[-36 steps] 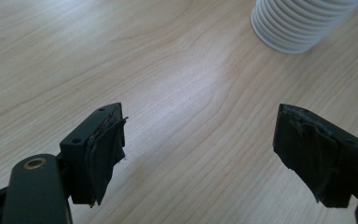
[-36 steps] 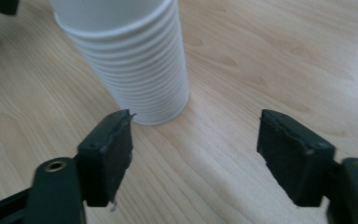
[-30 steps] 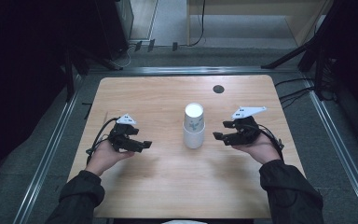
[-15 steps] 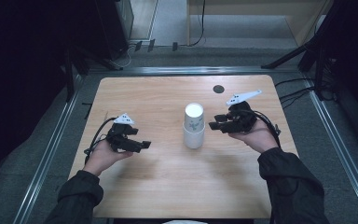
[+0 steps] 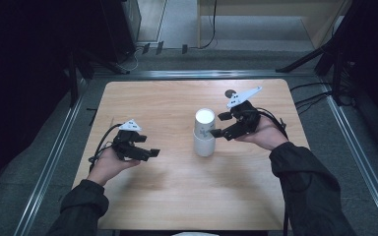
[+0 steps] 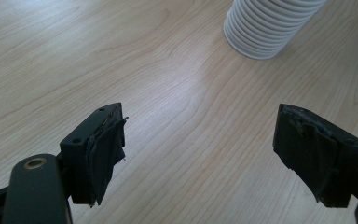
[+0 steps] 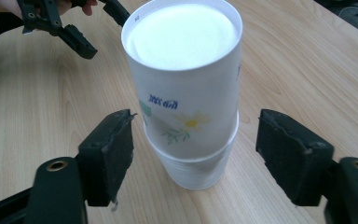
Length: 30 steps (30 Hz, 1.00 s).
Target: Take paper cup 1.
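A: Since the earlier frames the right gripper [image 5: 220, 124] has come in from the right and lifted a little; it now sits just beside the upper part of the cup stack [image 5: 204, 132]. Its jaws have just been opening and now stand apart on either side of the top cup [image 7: 186, 88], pads clear of the paper on both sides.

B: And the left?

A: The left gripper [image 5: 147, 152] has kept its place at the near left of the table [image 5: 167, 98]. Jaws moderately wide, nothing between them; in the left gripper view the ribbed rims of the stack base [image 6: 270, 28] lie ahead of it, well apart.

B: Where does the stack stand?

A: Upright, mouth down, near the middle of the table, slightly right of centre. The top cup bears a daisy print and sits a bit proud of the cups below.

B: Step in hand?

A: Judged as the approach to pull the top cup off the stack; no grip yet.

B: Next move calls for?

A: Probably closing the right gripper gently on the top cup alone, above the rim of the next one, then a straight lift. Too hard a squeeze could crush the paper or drag a second cup along; the left gripper may need to steady the base.
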Each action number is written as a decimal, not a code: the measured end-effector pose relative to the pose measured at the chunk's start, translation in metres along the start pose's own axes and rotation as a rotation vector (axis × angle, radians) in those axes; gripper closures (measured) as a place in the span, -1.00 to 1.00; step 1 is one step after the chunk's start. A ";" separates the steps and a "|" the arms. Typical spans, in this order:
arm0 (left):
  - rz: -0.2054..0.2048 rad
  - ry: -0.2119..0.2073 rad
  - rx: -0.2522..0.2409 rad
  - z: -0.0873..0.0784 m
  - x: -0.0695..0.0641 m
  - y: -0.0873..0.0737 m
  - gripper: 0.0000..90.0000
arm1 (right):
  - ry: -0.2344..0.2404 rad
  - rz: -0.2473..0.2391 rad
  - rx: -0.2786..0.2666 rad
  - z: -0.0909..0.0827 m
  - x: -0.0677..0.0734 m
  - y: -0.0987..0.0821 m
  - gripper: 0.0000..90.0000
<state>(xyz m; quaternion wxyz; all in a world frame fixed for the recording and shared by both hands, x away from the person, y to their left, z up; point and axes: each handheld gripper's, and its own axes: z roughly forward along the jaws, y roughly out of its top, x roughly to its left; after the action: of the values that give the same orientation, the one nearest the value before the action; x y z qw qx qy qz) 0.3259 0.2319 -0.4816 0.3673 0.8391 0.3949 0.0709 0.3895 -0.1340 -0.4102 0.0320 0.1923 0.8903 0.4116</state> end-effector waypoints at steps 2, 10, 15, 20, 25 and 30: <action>0.005 -0.007 -0.002 0.000 -0.001 0.001 -0.63 | 0.003 0.001 0.005 0.002 0.000 0.001 -0.42; 0.005 -0.028 -0.018 -0.002 -0.001 0.001 -0.63 | 0.007 -0.046 0.035 0.021 0.002 0.009 -0.44; 0.003 -0.033 -0.025 -0.003 0.000 0.001 -0.63 | 0.017 -0.047 0.044 0.030 0.001 0.011 -0.44; 0.003 -0.038 -0.023 -0.003 0.002 0.000 -0.63 | 0.014 -0.066 0.042 0.032 0.000 0.012 -0.38; 0.002 -0.040 -0.024 -0.003 0.002 0.000 -0.62 | 0.009 -0.076 0.041 0.031 0.001 0.012 -0.35; -0.011 -0.069 -0.034 -0.003 0.001 0.001 -0.62 | 0.012 -0.086 0.041 0.026 0.002 0.017 -0.33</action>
<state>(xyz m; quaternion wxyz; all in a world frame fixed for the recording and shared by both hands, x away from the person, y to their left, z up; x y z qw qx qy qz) 0.3256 0.2343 -0.4788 0.3953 0.8326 0.3852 0.0465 0.3987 -0.1050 -0.4145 0.0402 0.1519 0.9062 0.3926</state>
